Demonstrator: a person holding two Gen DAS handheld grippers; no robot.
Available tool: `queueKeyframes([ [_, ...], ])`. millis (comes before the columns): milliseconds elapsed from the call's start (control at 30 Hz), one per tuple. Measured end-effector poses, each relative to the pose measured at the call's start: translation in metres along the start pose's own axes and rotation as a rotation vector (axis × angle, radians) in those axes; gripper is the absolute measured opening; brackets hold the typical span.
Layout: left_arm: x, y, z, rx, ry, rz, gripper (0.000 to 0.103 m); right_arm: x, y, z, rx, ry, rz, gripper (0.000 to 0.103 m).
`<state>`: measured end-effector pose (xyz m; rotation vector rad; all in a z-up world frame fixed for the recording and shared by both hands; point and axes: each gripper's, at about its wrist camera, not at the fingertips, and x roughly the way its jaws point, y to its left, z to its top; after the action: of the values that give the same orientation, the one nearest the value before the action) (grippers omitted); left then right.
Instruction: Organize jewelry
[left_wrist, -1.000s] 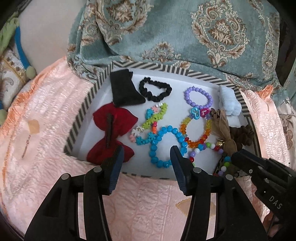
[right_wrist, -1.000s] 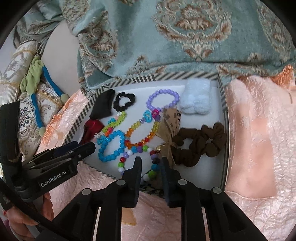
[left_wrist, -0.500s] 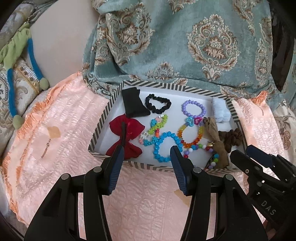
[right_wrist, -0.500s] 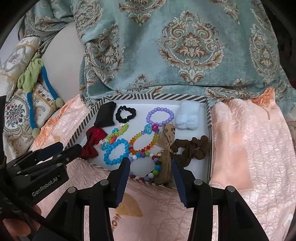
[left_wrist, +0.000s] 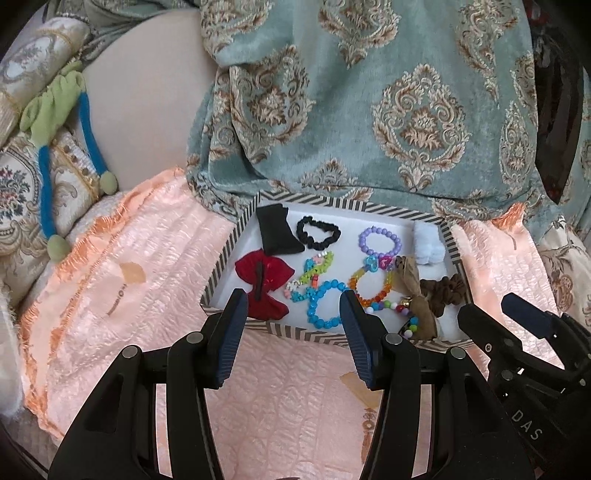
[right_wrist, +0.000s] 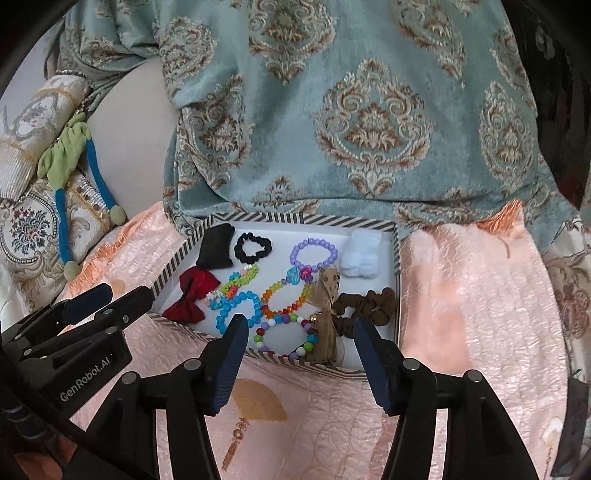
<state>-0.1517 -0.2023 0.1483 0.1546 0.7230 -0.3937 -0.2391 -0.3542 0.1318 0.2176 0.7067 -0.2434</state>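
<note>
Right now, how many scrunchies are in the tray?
2. A black scrunchie lies at the far side, beside the black pouch; a brown scrunchie lies near the right wall. Others could be hidden.

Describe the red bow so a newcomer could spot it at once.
Find the striped-rim tray on the peach quilt. In its near-left corner lies the red bow, just below a black cloth piece. It is the only red fabric item; its neighbours are beaded bracelets.
</note>
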Motion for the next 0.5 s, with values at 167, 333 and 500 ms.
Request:
queueKeyframes([
  [167,-0.016,0.0,-0.002,-0.002,-0.034,0.011,0.052,-0.015,-0.002,-0.001,0.018,-0.023,-0.012,0.058],
  [333,-0.033,-0.001,-0.004,0.003,-0.07,0.03,0.052,-0.025,-0.003,-0.002,0.025,-0.029,-0.018,0.059],
  [500,-0.046,-0.002,-0.006,-0.005,-0.088,0.029,0.052,-0.034,-0.001,-0.002,0.017,-0.042,-0.023,0.06],
])
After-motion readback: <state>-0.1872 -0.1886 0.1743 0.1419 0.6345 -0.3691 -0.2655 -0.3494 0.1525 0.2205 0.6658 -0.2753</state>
